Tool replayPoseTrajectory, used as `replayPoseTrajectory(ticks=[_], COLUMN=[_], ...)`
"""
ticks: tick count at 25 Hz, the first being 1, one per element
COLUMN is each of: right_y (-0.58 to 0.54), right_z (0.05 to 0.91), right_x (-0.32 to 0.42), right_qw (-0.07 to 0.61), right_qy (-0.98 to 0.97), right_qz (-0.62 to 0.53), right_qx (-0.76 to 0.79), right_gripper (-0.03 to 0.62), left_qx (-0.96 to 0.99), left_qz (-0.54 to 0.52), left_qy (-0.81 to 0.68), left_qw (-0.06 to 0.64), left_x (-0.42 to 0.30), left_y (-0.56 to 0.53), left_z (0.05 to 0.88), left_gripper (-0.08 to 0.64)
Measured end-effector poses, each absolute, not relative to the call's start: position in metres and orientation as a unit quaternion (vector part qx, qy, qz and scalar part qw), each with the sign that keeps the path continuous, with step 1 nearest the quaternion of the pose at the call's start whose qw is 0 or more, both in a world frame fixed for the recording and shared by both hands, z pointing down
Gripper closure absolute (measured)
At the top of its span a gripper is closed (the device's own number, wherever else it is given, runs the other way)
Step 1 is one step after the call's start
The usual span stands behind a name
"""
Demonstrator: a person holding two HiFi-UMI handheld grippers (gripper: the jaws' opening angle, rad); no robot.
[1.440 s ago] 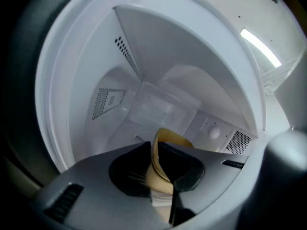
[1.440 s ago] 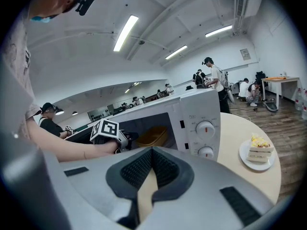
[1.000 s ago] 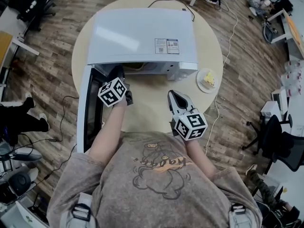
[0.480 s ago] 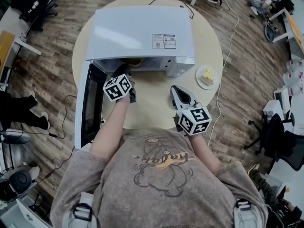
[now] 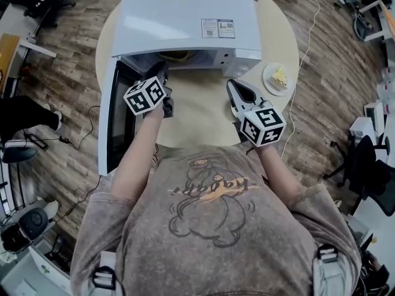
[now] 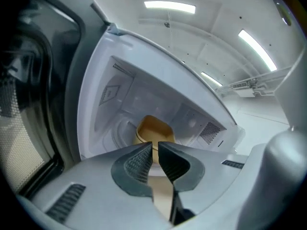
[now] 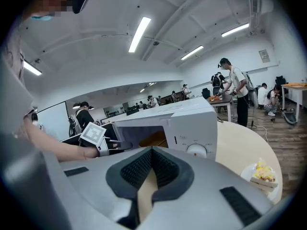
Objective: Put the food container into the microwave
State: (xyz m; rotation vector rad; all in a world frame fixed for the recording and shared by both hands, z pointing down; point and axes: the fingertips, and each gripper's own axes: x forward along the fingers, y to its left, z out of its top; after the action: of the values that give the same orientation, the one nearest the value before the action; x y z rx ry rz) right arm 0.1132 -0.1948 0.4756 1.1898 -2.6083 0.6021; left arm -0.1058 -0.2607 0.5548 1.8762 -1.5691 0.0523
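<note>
One microwave (image 5: 185,17), one food container (image 6: 153,128), one cake plate (image 5: 269,86)

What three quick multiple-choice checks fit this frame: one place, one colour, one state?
1. Where is the yellow plastic food container?
A) on the floor
B) inside the white microwave
C) on top of the microwave

2. What colour is the round plate under the cake slice?
A) white
B) blue
C) black

3. How does the microwave's dark-windowed door stand?
A) shut
B) swung open
C) taken off

Answers:
1. B, since the left gripper view shows the container sitting in the cavity.
2. A, since the head view shows a white plate beside the microwave.
3. B, since the head view shows the door swung out toward the person.
</note>
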Motion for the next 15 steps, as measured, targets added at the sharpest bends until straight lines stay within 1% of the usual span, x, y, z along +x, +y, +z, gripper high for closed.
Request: replayPoseTrajectory(ticks=[6,15], right_y=[-0.209,-0.215], right_z=[0.467,0.445], right_x=[0.094,0.084], right_qw=[0.116,0.116], right_qy=[-0.903,-0.911], right_qz=[0.181,0.149], right_qx=[0.373,0.366], right_gripper=[0.592,0.592], left_qx=[0.739,0.794], left_qz=[0.024,0.012], left_qy=[-0.581,-0.541], left_qw=[0.341,0.278], left_x=[-0.107,-0.093], left_y=[-0.229,-0.197], left_z=[0.528,0.449], left_gripper=[0.505,0.505])
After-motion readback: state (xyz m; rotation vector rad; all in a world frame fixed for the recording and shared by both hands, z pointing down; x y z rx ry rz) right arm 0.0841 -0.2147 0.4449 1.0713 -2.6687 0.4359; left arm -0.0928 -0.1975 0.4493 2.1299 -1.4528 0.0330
